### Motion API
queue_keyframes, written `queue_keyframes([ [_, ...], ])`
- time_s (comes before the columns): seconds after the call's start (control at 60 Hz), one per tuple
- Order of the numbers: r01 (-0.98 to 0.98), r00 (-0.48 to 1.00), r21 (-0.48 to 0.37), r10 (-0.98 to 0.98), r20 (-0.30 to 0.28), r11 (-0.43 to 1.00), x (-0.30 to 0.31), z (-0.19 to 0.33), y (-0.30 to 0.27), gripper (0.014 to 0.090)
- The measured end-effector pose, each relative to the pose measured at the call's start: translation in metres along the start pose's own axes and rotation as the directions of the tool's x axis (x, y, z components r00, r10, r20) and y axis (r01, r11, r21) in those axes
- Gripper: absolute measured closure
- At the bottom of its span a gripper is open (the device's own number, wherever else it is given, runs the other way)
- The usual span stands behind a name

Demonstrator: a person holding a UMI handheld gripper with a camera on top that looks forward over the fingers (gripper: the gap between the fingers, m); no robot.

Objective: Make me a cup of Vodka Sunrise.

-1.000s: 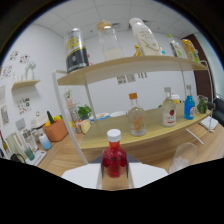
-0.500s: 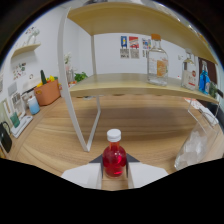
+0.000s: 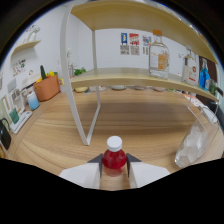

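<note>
A small bottle (image 3: 114,157) of red liquid with a white cap stands upright between the fingers of the tool (image 3: 114,166), which pinch it from both sides at its shoulder; its long axis runs straight up, across the line of the fingers. It is carried low over the wooden table (image 3: 145,131), near the front edge. The relation that matters next: the clear glass with ice (image 3: 193,145) sits on the table ahead and off to the right of the tool, near but apart from the bottle, so I judge the pour calls for a move rightward and forward, then a tilt toward the glass. Beyond, a white-legged shelf (image 3: 130,77) carries a clear bottle with an orange label (image 3: 158,56); its writing cannot be read. Posters on the back wall are also illegible.
</note>
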Motion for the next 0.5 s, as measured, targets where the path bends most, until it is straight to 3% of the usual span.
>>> queue_keyframes([
  [0.133, 0.025, 0.999, 0.011, -0.025, 0.026, 1.0, -0.005, -0.012, -0.003, 0.0474],
  [0.183, 0.038, 0.998, 0.012, -0.038, 0.04, 0.999, -0.009, -0.021, -0.006, 0.0235],
  [0.217, 0.044, 0.998, 0.011, -0.045, 0.045, 0.999, -0.01, -0.026, -0.008, 0.0178],
  [0.5, 0.073, 0.992, 0.099, -0.082, 0.1, 0.992, -0.016, -0.118, -0.06, 0.0182],
])
